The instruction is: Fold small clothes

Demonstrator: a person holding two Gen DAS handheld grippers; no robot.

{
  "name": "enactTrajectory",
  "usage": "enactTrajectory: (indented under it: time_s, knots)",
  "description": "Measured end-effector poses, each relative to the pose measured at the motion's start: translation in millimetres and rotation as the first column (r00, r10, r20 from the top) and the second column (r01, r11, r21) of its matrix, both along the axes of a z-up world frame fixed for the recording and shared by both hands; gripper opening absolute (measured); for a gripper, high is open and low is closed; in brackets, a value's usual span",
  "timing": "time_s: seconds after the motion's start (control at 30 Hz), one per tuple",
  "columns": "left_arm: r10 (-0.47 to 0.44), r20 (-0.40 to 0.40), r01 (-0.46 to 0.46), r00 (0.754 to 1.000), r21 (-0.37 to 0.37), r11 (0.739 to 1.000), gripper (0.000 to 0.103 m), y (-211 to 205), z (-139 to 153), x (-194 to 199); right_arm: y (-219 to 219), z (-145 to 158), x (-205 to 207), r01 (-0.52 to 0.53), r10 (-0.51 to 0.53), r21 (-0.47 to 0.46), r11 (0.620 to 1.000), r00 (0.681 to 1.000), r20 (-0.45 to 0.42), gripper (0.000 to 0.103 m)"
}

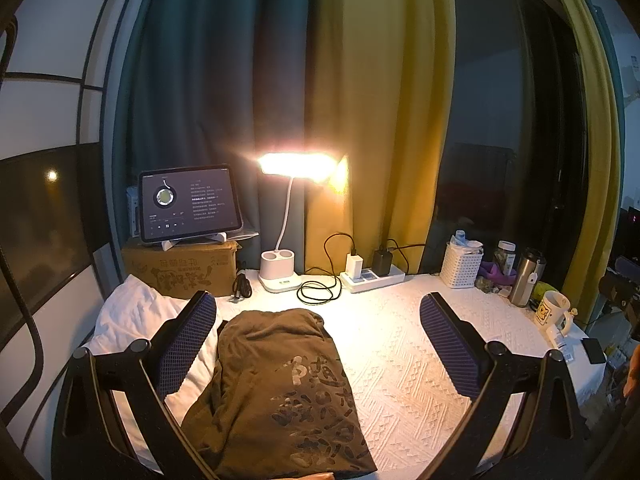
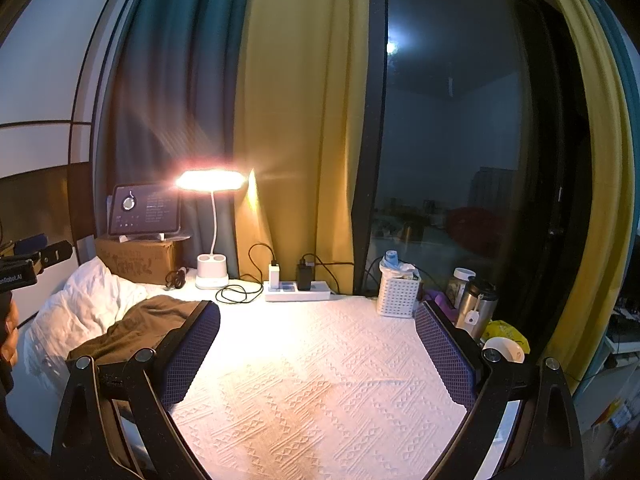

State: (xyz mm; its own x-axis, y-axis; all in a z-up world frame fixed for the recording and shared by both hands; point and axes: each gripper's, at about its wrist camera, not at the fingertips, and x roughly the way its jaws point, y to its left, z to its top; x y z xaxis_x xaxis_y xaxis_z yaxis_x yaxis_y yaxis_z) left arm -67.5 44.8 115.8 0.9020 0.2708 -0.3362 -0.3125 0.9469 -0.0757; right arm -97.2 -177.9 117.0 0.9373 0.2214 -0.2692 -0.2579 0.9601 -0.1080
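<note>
A brown garment (image 1: 276, 392) with a dark printed pattern lies in a loosely folded bundle on the white textured cloth (image 1: 400, 360), partly over a crumpled white fabric (image 1: 132, 316). My left gripper (image 1: 318, 344) hovers open above it, with the bundle showing between the blue-padded fingers (image 1: 186, 344). In the right wrist view the same brown garment (image 2: 136, 328) lies at the left, behind the left finger. My right gripper (image 2: 318, 354) is open over bare white cloth (image 2: 320, 380) and holds nothing.
At the back stand a lit desk lamp (image 1: 296, 168), a tablet (image 1: 188, 204) on a cardboard box (image 1: 180, 268), a power strip (image 1: 372, 276) with chargers and cables, a white basket (image 1: 462, 264), a steel flask (image 1: 526, 276) and a mug (image 1: 552, 312). Curtains hang behind.
</note>
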Motion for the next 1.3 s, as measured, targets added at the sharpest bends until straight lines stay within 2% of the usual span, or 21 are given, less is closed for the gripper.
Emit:
enactTrajectory:
  time_s: [1.3]
  knots:
    - [-0.008, 0.002, 0.008, 1.0, 0.005, 1.0, 0.101, -1.6, -0.2, 1.8, -0.1, -1.3, 0.8, -0.001, 0.001, -0.002, 1.0, 1.0, -0.004, 0.099]
